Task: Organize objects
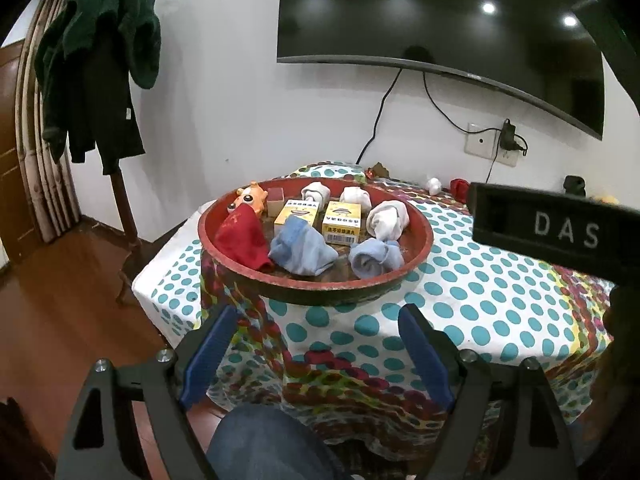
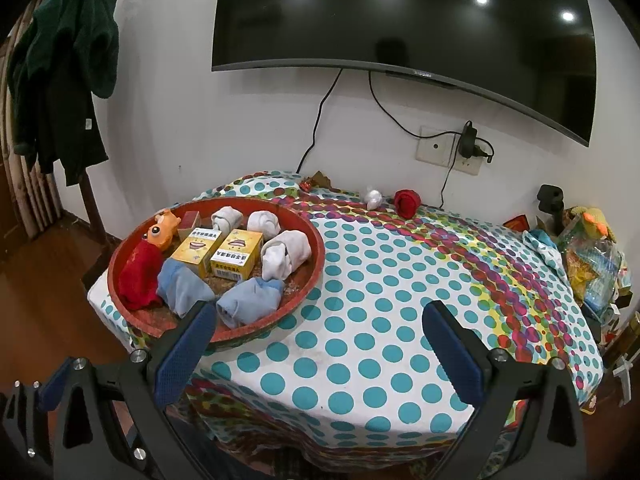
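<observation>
The left gripper (image 1: pixel 316 322) and right gripper (image 2: pixel 320 320) are hovering low in frame, fingers released, grasping nothing. The red tray (image 2: pixel 304 224) is sitting mid-left, holding rolled socks (image 2: pixel 286 254) and two yellow boxes (image 2: pixel 236 254).

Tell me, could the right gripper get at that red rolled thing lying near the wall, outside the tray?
Probably yes. The right gripper is open and empty, and only bare dotted tablecloth lies between it and the red roll. The tray sits off to the left, out of the way.
</observation>
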Tool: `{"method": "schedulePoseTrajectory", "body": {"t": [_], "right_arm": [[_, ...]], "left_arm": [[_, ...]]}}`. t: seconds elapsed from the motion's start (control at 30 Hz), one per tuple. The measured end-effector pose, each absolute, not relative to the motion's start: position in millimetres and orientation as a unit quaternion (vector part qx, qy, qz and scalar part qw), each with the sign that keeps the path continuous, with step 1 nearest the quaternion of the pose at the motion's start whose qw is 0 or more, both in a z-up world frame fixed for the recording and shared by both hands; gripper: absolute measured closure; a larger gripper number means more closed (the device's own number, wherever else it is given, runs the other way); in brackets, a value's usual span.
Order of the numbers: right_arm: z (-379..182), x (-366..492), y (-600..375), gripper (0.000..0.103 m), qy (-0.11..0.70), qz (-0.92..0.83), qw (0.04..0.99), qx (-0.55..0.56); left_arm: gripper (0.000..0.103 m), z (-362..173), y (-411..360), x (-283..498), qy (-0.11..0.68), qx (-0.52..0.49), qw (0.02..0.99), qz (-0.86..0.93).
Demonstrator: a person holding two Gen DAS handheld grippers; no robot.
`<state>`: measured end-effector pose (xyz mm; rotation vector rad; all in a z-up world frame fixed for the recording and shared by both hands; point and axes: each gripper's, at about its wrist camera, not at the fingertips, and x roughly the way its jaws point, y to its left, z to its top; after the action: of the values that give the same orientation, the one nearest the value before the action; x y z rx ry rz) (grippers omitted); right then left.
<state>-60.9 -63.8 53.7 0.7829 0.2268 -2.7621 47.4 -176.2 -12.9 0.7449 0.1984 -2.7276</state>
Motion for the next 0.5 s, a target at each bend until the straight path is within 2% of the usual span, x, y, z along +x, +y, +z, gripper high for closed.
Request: {"method": "schedulePoseTrajectory", "body": {"t": [0.5], "right_arm": [[45.5,-61.3,-65.6,0.000,0.088,-0.947,0.139,0.277]], "left_arm": [[0.017,-18.0,-178.0,45.2,0.072,0.268,0.149,-0.949]]}}
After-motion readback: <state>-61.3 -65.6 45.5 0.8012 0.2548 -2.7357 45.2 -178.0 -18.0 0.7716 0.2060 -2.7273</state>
